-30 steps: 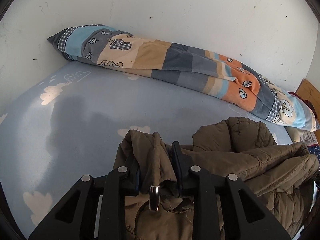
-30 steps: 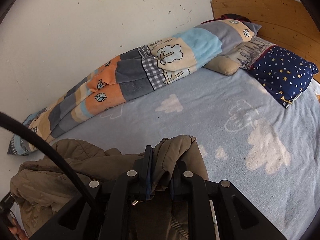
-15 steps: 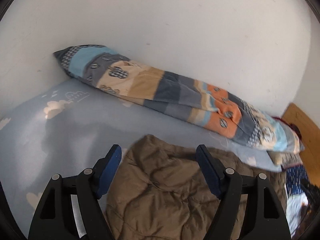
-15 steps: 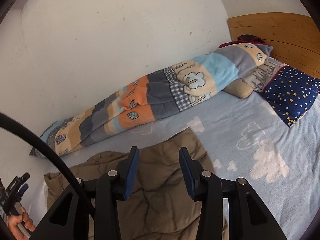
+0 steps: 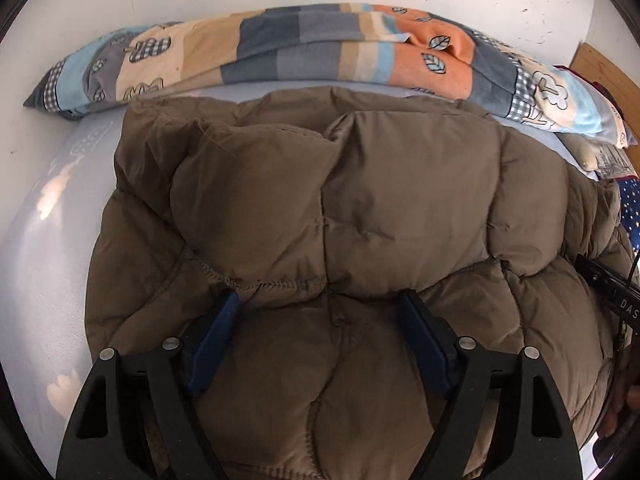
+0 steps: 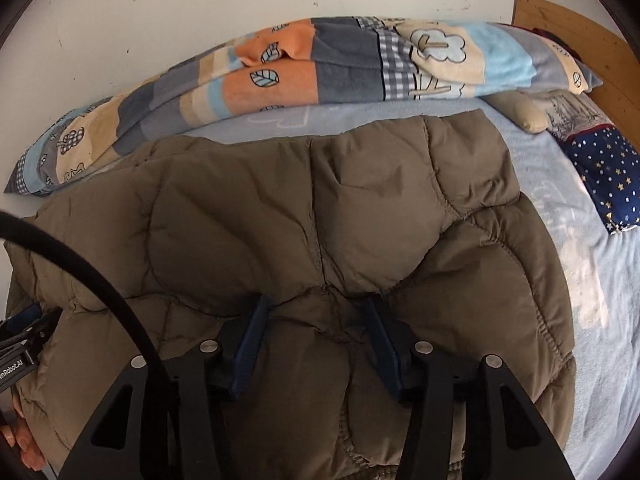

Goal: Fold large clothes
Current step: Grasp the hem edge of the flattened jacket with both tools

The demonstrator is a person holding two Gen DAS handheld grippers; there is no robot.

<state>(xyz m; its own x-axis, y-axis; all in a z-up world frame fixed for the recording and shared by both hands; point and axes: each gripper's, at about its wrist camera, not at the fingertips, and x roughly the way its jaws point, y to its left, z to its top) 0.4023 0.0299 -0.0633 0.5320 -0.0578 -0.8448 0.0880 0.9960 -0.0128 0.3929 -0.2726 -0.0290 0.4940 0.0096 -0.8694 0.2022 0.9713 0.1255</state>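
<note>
Puffy brown jacket (image 5: 328, 208) may spring back unfolded, since your left gripper (image 5: 320, 340) and right gripper (image 6: 316, 344), jaws just opened, stand wide and grip nothing.

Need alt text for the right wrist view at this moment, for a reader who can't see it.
A brown puffer jacket lies spread on a light blue bed sheet, with the right gripper open just above it, nothing pinched. Behind it a patchwork blanket lies rolled along the white wall, and a star-print pillow sits at right.

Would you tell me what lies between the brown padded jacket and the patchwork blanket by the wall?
Only a bare strip of light-blue sheet, clearest in the right wrist view.
</note>
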